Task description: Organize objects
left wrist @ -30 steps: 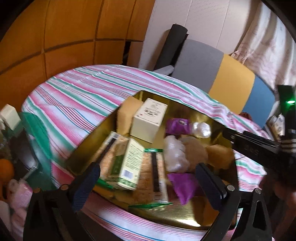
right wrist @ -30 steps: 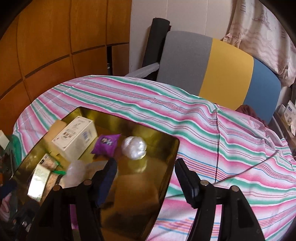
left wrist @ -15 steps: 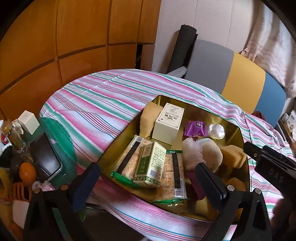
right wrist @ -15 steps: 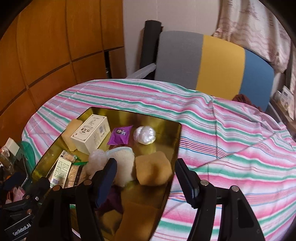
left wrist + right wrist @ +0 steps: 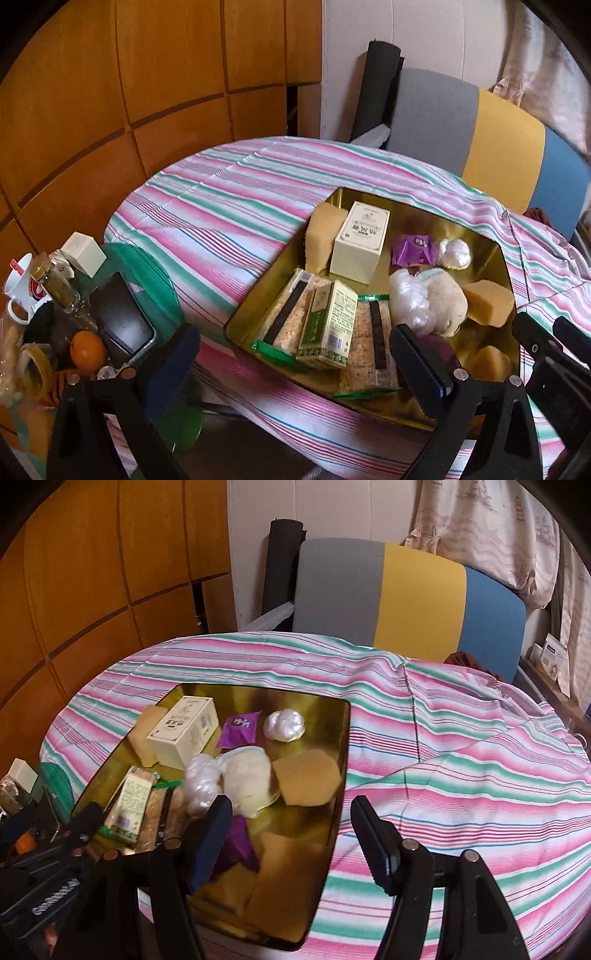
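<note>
Both your grippers hold nothing, left gripper wide, right gripper opening, above the glossy gold tray holding a matte cream carton, lettering unreadable.

L gripper pulled back frm gold tray, side clutter now in view | R gripper backed off, jaws opening, empty | sponge now visible in tray
</note>
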Demonstrator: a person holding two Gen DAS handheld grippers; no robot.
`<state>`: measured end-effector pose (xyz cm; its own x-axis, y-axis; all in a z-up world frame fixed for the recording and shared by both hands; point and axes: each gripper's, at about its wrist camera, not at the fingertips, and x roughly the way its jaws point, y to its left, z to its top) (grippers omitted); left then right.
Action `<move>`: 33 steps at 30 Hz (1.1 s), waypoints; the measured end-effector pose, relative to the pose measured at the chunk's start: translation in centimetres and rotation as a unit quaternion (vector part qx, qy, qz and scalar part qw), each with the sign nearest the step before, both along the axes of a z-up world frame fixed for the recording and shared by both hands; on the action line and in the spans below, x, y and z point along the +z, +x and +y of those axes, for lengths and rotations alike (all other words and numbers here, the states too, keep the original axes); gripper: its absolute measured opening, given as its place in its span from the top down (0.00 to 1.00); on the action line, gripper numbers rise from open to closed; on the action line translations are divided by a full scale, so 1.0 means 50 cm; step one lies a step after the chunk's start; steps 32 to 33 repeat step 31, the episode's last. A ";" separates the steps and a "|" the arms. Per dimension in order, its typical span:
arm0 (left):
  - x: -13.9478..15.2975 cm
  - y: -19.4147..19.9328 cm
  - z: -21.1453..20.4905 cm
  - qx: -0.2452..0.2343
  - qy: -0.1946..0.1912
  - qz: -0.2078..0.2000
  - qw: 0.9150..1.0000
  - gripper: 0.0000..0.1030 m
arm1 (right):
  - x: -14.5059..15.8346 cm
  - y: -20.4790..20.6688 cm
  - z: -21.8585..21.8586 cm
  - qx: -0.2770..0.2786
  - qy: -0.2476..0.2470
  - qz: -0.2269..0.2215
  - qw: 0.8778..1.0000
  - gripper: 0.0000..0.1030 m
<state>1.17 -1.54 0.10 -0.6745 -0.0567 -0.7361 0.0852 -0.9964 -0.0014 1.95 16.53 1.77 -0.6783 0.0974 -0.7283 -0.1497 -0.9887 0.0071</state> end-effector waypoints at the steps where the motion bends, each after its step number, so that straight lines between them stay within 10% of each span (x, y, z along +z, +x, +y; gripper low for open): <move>1: -0.001 -0.001 0.000 0.000 0.000 -0.002 1.000 0.00 | 0.001 0.002 -0.003 -0.002 0.001 0.001 1.000 0.34; 33: 0.009 0.009 -0.004 0.017 -0.011 -0.001 1.000 0.00 | 0.001 -0.001 0.002 -0.020 -0.007 0.002 1.000 0.34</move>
